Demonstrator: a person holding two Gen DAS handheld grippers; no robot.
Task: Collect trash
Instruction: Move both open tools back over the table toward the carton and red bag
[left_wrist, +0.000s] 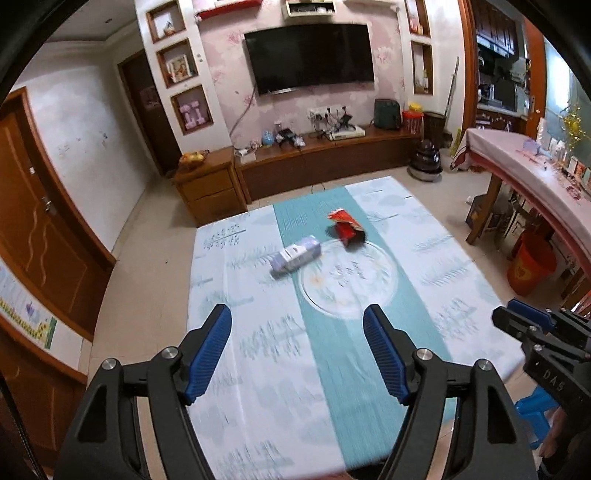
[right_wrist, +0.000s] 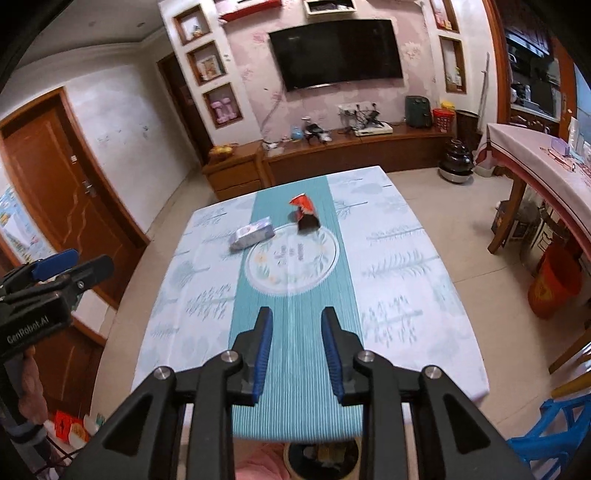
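The left gripper (left_wrist: 297, 349) is showing matte black plastic arms that are fanning out into a wide triangular frame with cut-out windows. Its fingers (left_wrist: 210, 347) are wearing ribbed blue pads, and round silver screw heads are gleaming at each pivot. The right gripper (right_wrist: 297, 350) is built the same way: black linkages, blue ribbed pads, four silver pivot screws. Seen from the side, white lettering is reading "GenRobot.AI" on the left gripper's black body, and "DAS" is showing on the right one's.
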